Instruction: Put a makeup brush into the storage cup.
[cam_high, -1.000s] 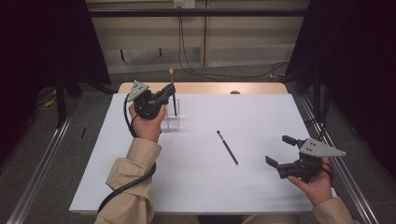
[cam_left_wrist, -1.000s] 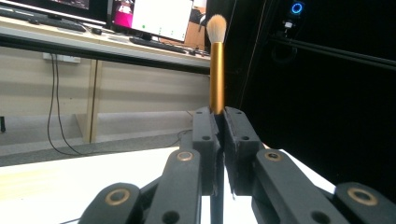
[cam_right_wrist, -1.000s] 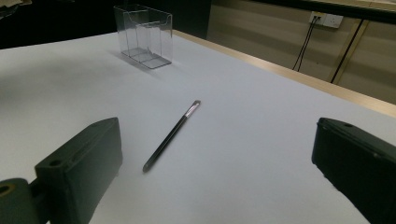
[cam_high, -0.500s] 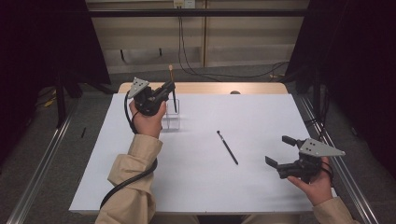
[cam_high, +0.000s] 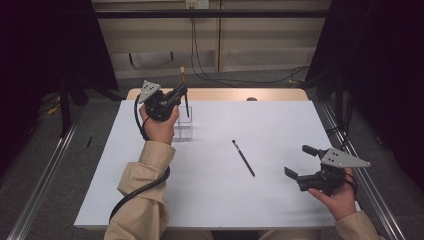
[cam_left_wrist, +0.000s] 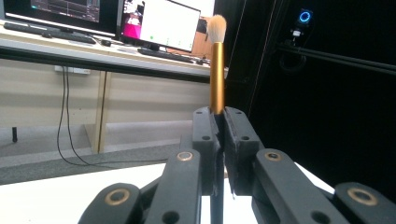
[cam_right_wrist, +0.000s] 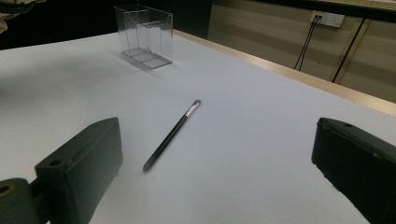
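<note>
I've got the left gripper (cam_high: 181, 93) clamped on the brush (cam_left_wrist: 216, 70), held upright right above the clear holder (cam_high: 184, 125), right gripper (cam_high: 299, 162) wide open.

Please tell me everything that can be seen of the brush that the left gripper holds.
The brush is a slim makeup brush with a pale, fluffy tuft on top, a shiny gold sleeve below it and a thin dark handle. It stands nearly upright, tuft up. The left gripper is shut on it just under the gold part. In the high view its handle points down toward the clear box on the white table; whether it touches the box is unclear.
</note>
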